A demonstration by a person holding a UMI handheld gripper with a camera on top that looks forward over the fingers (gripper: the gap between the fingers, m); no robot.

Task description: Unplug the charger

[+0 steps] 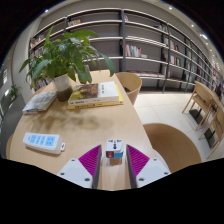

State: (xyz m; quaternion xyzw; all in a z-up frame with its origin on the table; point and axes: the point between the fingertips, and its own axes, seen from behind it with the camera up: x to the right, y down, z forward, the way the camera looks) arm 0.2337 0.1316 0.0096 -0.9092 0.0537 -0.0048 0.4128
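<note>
— Where is the charger?
— The charger (115, 151) sits between the pink pads (91, 158) of the gripper (114, 160); the fingers look clenched on it, at the near edge of the table (100, 125).
— What else?
— Left of the charger lies a power strip (44, 142); beyond it, books (97, 94) and a potted plant (62, 55).
</note>
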